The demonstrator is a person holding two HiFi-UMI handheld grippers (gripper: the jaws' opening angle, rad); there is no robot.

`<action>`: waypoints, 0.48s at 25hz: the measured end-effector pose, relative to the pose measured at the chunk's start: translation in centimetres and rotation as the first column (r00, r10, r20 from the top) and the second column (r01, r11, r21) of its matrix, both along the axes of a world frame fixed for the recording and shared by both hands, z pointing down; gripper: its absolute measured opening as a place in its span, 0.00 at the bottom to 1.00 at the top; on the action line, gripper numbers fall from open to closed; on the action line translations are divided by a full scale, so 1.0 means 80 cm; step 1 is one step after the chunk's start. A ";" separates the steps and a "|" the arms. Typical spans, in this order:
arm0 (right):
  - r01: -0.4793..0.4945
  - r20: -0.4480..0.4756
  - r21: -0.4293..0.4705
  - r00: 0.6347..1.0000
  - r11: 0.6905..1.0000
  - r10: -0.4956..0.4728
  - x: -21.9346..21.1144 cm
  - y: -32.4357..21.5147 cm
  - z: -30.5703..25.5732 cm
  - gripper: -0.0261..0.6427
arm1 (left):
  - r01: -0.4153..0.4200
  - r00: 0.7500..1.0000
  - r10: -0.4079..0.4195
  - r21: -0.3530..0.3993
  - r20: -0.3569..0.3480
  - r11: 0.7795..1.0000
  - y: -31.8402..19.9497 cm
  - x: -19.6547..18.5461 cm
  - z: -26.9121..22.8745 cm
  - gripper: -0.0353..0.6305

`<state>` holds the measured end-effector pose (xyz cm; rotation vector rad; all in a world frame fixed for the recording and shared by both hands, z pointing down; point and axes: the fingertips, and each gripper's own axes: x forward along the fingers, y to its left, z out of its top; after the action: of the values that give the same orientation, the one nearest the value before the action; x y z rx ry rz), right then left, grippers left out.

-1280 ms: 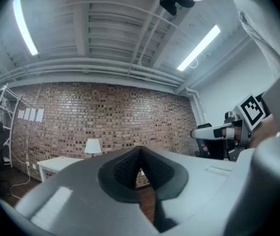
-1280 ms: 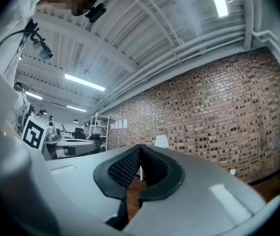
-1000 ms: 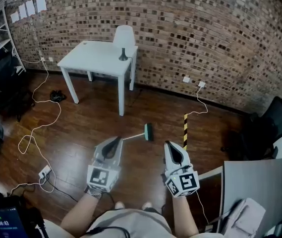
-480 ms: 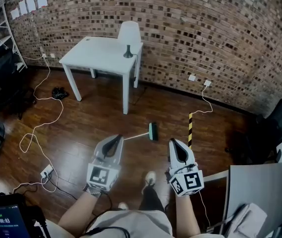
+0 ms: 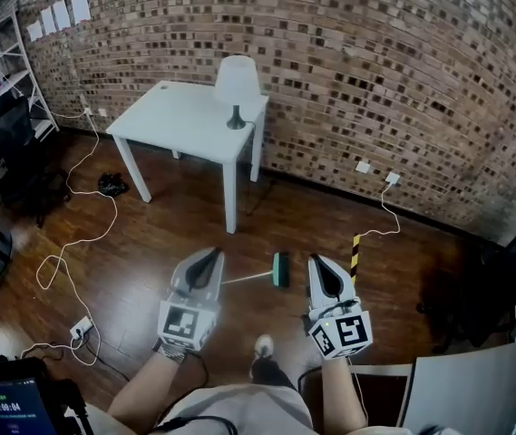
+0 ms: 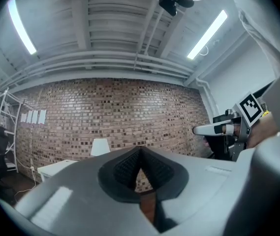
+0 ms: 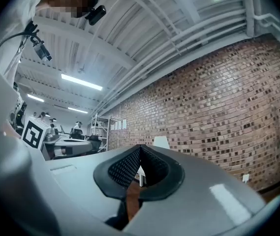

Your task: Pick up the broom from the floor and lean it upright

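Observation:
A broom with a green head (image 5: 280,269) and a thin pale handle (image 5: 244,278) lies flat on the wooden floor, seen in the head view. My left gripper (image 5: 209,257) hovers above the handle's near end, jaws shut and empty. Just right of the broom head, my right gripper (image 5: 316,263) is also shut on nothing. Both are held out level at waist height, well above the floor. In the left gripper view (image 6: 140,154) and the right gripper view (image 7: 140,151) the dark pads meet at the tips, and only the brick wall shows beyond them. The broom is in neither gripper view.
A white table (image 5: 185,120) with a white lamp (image 5: 236,84) stands against the brick wall (image 5: 375,71). White cables (image 5: 85,225) trail across the floor at left to a power strip (image 5: 81,327). A yellow-black striped bar (image 5: 355,254) lies right of the broom. A dark chair (image 5: 475,288) stands at right.
I have walked forward toward the broom and wall. Table, lamp and broom have slid lower and nearer in the head view. Both grippers stayed shut and kept their pose.

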<state>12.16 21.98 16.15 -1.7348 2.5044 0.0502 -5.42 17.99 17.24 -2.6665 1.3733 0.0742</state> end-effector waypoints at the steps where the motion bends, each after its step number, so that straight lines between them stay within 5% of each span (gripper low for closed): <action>1: 0.002 -0.001 0.004 1.000 1.000 -0.002 0.014 -0.017 -0.005 0.06 | 0.002 1.000 -0.002 0.002 0.000 1.000 -0.016 0.015 -0.005 0.06; 12: 0.071 -0.022 0.011 0.997 0.997 -0.071 0.100 -0.148 -0.024 0.06 | 0.043 0.999 -0.043 0.005 -0.004 0.999 -0.137 0.099 -0.026 0.06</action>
<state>20.20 10.16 14.22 -1.6484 2.5733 0.0791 2.52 7.00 15.18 -2.6326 1.4286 0.0785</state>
